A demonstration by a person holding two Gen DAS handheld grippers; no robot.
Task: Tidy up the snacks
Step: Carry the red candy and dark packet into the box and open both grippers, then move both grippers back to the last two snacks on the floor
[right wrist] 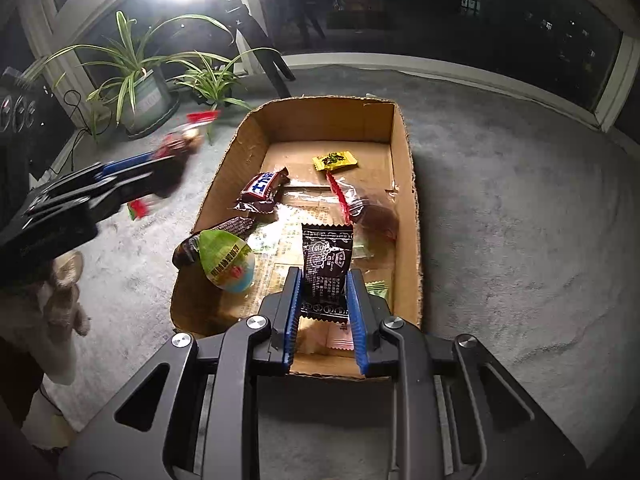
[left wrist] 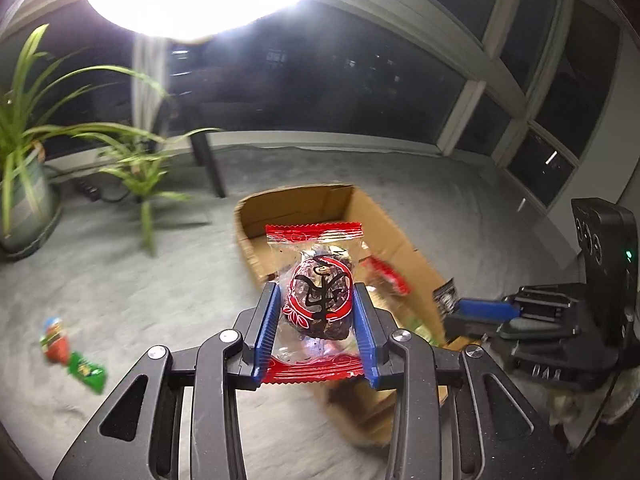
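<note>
My left gripper (left wrist: 316, 286) is shut on a clear packet with red ends (left wrist: 314, 240) that holds a dark dried fruit. It hangs in front of the open cardboard box (left wrist: 304, 208). The same gripper (right wrist: 160, 156) shows blurred to the left of the box in the right wrist view. Over the near end of the box (right wrist: 408, 200), my right gripper (right wrist: 322, 276) is shut on a black printed packet (right wrist: 326, 256). Inside the box lie a yellow packet (right wrist: 335, 161), a brown bar with a blue label (right wrist: 262, 192), a green-lidded jelly cup (right wrist: 228, 266) and a red-ended clear packet (right wrist: 360, 208).
Two loose snacks, one red (left wrist: 56, 344) and one green (left wrist: 86, 370), lie on the grey carpet at the left. Potted plants (right wrist: 140, 88) and a tripod leg (left wrist: 208, 160) stand by the dark windows behind. A person's hand (right wrist: 64, 280) holds the left gripper.
</note>
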